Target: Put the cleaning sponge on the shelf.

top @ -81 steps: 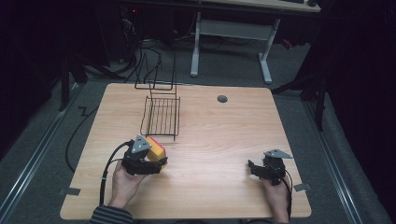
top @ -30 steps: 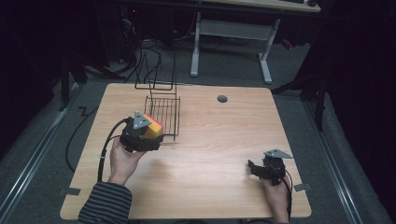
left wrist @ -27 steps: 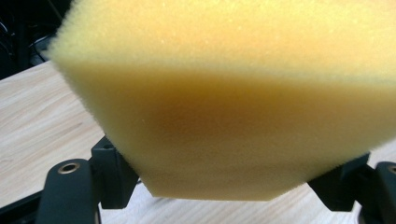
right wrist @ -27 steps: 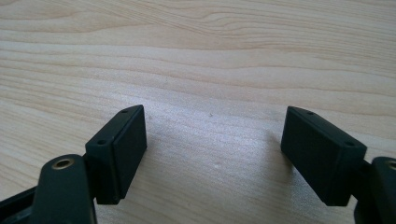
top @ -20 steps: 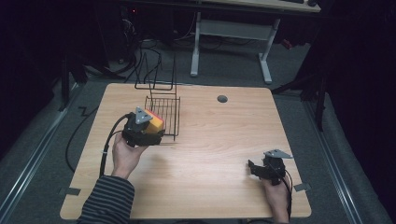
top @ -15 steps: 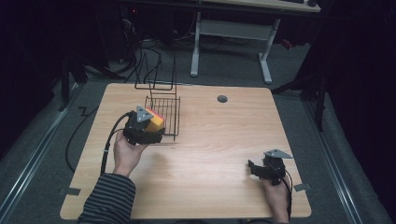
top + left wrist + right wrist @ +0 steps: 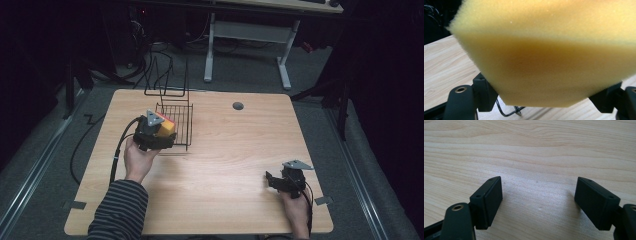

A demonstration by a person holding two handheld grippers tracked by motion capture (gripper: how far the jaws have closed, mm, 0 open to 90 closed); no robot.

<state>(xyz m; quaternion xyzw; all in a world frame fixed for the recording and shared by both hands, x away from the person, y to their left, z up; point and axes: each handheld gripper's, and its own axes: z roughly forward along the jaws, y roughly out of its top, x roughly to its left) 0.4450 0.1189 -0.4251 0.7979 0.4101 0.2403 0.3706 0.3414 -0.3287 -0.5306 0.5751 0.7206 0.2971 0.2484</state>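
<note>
**At the rack's near edge: sponge held clamped, other gripper parked wide**

Toward ten o'clock on the pale wooden desk (image 7: 225, 150), just short of the black wire dish rack (image 7: 175, 125): left gripper (image 7: 161, 134) clamped on a yellow foam sponge block with a red-orange upper face (image 7: 167, 128). From the left gripper view, sponge (image 7: 544, 57) pinched between both black jaws, foam bulging past them at either side, so squeezed firmly enough not to slip. Carried clear of the desk top, with a bit of black wire (image 7: 509, 113) visible beneath, most likely so as to pass over the rack's low rim rather than catch on it. Probably on the way into the rack's basket; not yet set down, not yet released.

At five o'clock, near the desk's front edge: right gripper (image 7: 280, 181) resting low in the person's hand, well apart from rack and sponge. Jaws spread wide in the right gripper view (image 7: 537, 202), nothing between them, bare wood grain below. Kept out of the way, apparently, since a single gripper is enough for a light foam block.

Next move, by judgement: forward toward twelve o'clock over the wires, then down, then jaws opened. Risk: soft foam springing back on release and tipping against the rack's wire wall.
</note>
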